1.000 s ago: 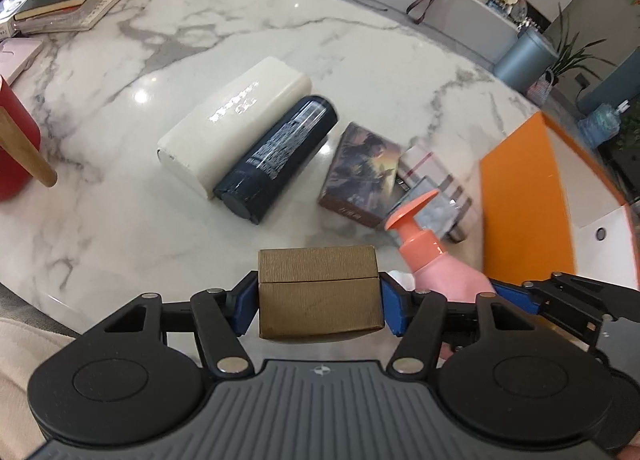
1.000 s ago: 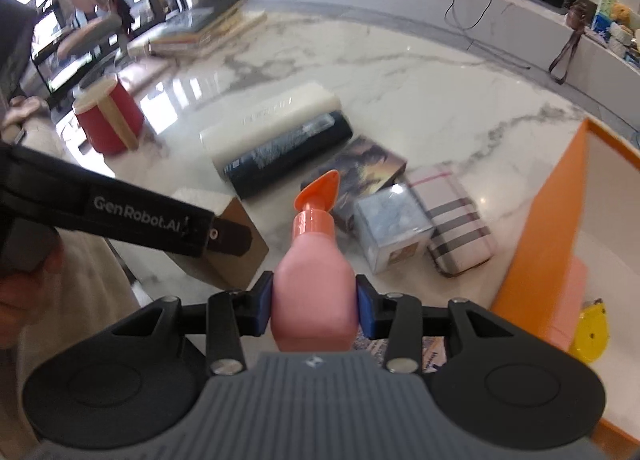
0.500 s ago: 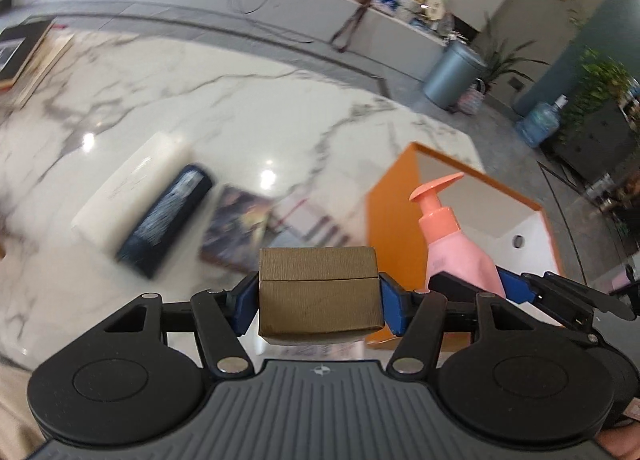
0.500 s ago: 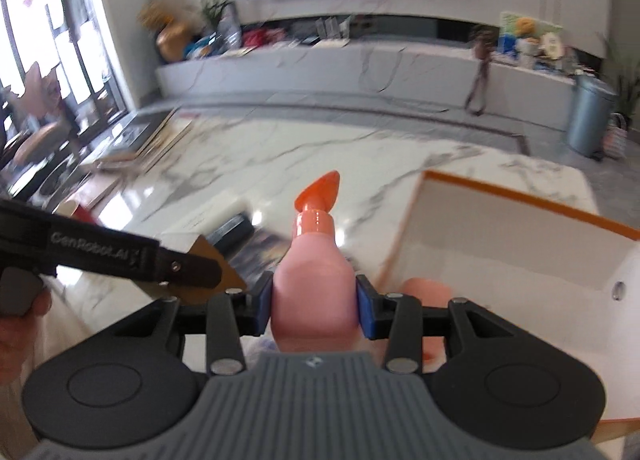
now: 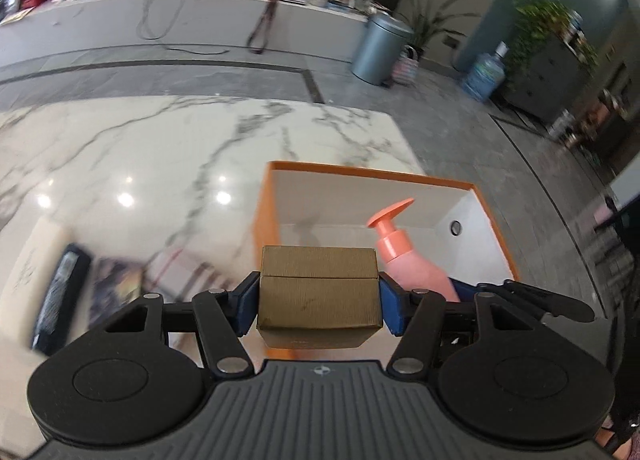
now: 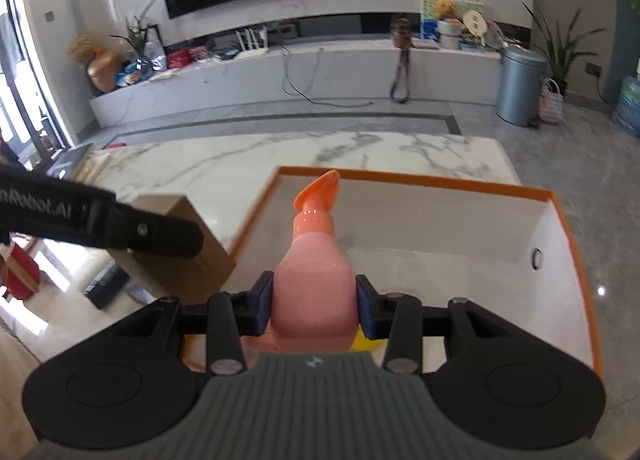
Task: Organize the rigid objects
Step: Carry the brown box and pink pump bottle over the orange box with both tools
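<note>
My left gripper [image 5: 318, 306] is shut on a brown cardboard box [image 5: 318, 296], its blue pads pressed on both sides. It hangs over the near left corner of the orange bin [image 5: 262, 212] with white inside walls. My right gripper [image 6: 314, 306] is shut on a pink pump bottle [image 6: 314, 280] with an orange nozzle, held upright above the bin [image 6: 416, 180]. In the left wrist view the pink bottle [image 5: 404, 256] shows to the right of the brown box. In the right wrist view the brown box [image 6: 180, 260] and the left gripper's arm sit to the left.
On the marble table [image 5: 140, 156] left of the bin lie a dark cylinder [image 5: 60, 300], a cream box [image 5: 24, 264], a picture box [image 5: 116, 288] and a checked box, all blurred. Something yellow [image 6: 366, 344] lies in the bin. A red container [image 6: 18, 276] stands far left.
Both grippers have swung right from above the row of objects to the orange bin, rising a little. The box and the bottle stayed gripped.
</note>
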Demonstrator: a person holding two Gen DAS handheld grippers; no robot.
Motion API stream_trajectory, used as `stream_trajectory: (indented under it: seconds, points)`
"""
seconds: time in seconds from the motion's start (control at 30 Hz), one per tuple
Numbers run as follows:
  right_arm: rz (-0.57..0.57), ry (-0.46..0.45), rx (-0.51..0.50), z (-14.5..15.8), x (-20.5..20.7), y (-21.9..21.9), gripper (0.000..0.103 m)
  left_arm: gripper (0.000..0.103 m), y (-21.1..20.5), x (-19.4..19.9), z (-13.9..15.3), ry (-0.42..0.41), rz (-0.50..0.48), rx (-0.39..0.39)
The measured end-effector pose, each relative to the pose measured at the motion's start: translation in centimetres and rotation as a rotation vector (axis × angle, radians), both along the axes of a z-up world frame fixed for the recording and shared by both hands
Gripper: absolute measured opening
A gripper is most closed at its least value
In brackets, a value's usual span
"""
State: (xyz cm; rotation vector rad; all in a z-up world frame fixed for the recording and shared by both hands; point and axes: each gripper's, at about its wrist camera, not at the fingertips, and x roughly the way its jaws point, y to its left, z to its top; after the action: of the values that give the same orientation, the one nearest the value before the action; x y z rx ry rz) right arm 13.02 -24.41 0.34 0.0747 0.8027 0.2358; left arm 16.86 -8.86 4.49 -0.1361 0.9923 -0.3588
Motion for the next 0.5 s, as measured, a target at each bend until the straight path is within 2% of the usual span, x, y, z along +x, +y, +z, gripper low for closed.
stream_trajectory:
  seconds: [0.23, 0.5]
  points:
    - [-0.031, 0.064, -0.04, -2.4, 2.5, -2.9, 0.042, 0.069, -5.1, 3.3, -2.0, 0.033, -0.09, 0.07]
    - [-0.017, 0.149, -0.091, -5.3, 6.0, -4.7, 0.042, 0.069, -7.7, 6.5, -4.6, 0.04, -0.11, 0.152]
